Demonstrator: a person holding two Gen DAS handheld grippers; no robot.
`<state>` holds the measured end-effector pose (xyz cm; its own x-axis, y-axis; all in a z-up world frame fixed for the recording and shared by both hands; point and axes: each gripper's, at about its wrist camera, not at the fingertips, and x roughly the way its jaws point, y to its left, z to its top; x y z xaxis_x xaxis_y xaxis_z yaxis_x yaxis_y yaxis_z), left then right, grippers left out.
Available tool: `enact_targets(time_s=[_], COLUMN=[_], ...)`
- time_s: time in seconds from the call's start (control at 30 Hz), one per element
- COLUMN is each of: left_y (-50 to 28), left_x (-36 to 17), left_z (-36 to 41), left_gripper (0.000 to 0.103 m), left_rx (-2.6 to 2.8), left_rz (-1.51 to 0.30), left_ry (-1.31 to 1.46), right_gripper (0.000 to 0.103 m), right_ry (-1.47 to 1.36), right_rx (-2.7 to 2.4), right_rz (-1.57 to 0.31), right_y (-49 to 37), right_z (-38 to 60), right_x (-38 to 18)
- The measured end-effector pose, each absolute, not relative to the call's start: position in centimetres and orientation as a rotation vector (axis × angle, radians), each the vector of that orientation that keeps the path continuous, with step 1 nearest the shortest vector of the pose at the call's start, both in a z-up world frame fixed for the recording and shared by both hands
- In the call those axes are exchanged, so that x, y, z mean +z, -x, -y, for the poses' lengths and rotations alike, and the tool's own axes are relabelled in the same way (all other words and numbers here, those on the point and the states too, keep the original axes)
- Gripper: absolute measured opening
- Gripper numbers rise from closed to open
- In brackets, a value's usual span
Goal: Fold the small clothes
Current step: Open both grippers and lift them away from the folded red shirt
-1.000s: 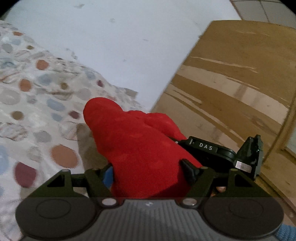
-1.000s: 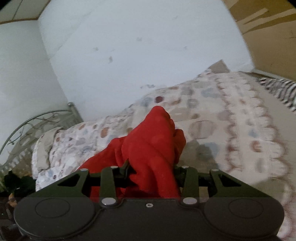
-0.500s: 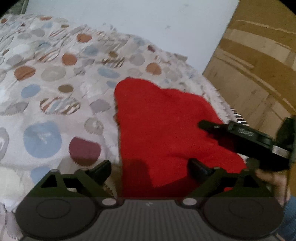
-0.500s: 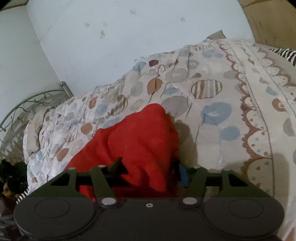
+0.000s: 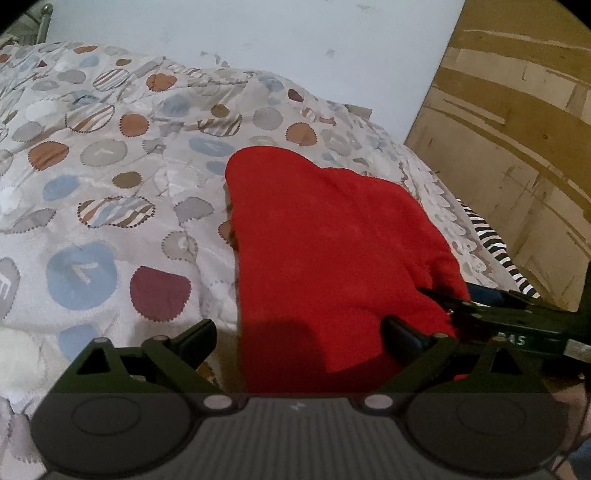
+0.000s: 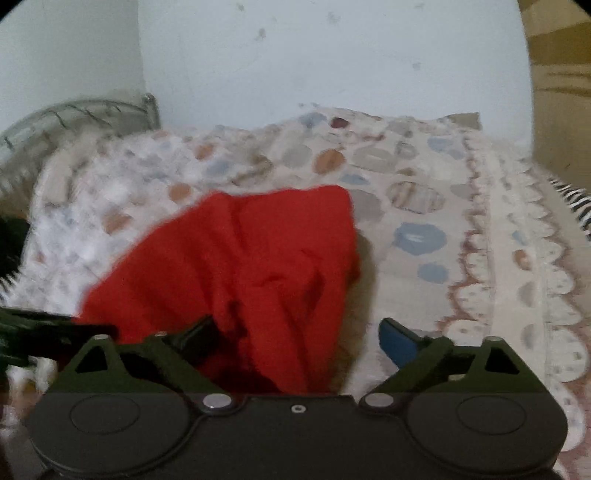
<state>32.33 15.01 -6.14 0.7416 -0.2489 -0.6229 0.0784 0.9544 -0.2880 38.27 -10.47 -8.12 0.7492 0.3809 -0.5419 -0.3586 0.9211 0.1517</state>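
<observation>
A small red garment (image 5: 332, 251) lies on the patterned bedspread (image 5: 92, 177), spread away from me. My left gripper (image 5: 299, 332) is open, its fingers wide apart over the near edge of the cloth. In the right wrist view the same red garment (image 6: 251, 266) lies bunched with folds. My right gripper (image 6: 295, 332) is open too, jaws spread, with the cloth between them but not pinched. The right gripper also shows in the left wrist view at the right edge (image 5: 517, 328), beside the garment.
The bedspread has coloured round patches and a scalloped border (image 6: 524, 258). A pale wall (image 5: 258, 33) stands behind the bed. A wooden panel (image 5: 517, 129) rises at the right. A striped cloth (image 5: 495, 247) lies at the bed's right edge. A metal bed frame (image 6: 74, 114) is at the far left.
Both grippers held the red garment up, lowered it onto the bedspread and opened. The cloth now lies flat on the bed, released.
</observation>
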Motion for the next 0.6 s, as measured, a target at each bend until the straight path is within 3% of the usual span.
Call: enact_targets(time_s=[0.27, 0.6], left_y=[-30.9, -28.2], left_x=[-6.1, -3.1], left_z=[-16.2, -14.4], left_gripper=[0.102, 0.103], left_rx=[-0.167, -0.089], left_rz=[-0.676, -0.514], left_ry=[0.334, 0.179], right_gripper=[0.102, 0.102], right_ry=[-0.040, -0.103], right_rx=[0.380, 0.342], right_rz=[-0.564, -0.465], right_y=[-37.2, -33.7], right_z=[10.5, 11.6], right_x=[-8.0, -5.6])
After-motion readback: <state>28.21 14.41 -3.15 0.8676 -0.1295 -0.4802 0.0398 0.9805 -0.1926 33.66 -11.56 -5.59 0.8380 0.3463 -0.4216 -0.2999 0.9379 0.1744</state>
